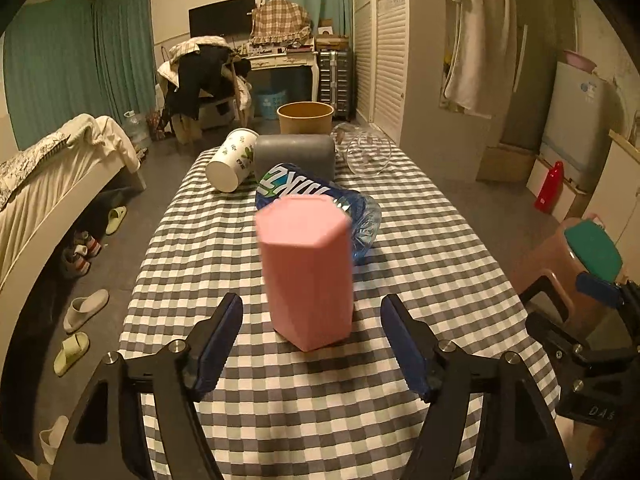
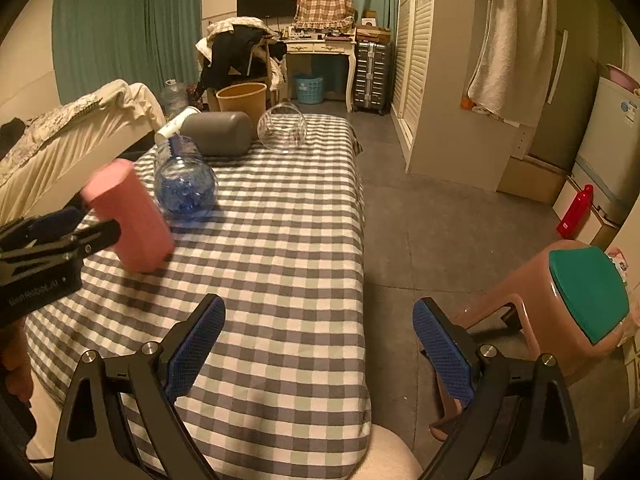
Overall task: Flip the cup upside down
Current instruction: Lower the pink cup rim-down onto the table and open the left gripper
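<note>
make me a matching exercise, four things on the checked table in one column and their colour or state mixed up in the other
Things:
1. hexagonal cup
2. water bottle
3. paper cup
4. glass bowl

States:
a. white with green print, lying on its side
b. pink, closed end up, between the open jaws of the left gripper
c. clear, tipped on its side near the table's far end
d. blue, lying on its side

Pairs: 1-b, 2-d, 3-a, 4-c
</note>
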Motion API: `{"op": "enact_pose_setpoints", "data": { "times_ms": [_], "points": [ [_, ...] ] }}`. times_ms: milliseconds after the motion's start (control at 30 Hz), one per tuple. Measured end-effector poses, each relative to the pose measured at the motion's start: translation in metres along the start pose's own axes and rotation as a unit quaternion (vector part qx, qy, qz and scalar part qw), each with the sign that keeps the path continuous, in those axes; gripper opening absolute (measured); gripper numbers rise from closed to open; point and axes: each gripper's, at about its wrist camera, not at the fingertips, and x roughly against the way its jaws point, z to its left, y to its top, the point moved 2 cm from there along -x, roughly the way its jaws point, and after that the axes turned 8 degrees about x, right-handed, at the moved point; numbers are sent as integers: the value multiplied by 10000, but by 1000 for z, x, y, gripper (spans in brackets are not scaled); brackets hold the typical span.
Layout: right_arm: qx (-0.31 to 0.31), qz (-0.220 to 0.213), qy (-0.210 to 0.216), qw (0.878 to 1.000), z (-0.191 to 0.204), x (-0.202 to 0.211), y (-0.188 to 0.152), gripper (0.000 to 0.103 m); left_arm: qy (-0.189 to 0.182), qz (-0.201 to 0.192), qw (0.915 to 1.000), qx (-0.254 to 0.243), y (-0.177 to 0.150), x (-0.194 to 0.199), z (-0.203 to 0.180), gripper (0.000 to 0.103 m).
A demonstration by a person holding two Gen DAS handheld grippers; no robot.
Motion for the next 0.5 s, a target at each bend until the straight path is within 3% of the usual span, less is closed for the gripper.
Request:
{"op": "enact_pose_setpoints", "data": {
  "times_ms": [300,500],
  "points": [
    [69,-193,-44,9998,10,13,15,95,-190,-247,9995,30,7,13,7,76],
    [158,-157,-69,9997,22,14,19,95,-343,-279,9990,-35,13,-7,3,76]
  ]
}}
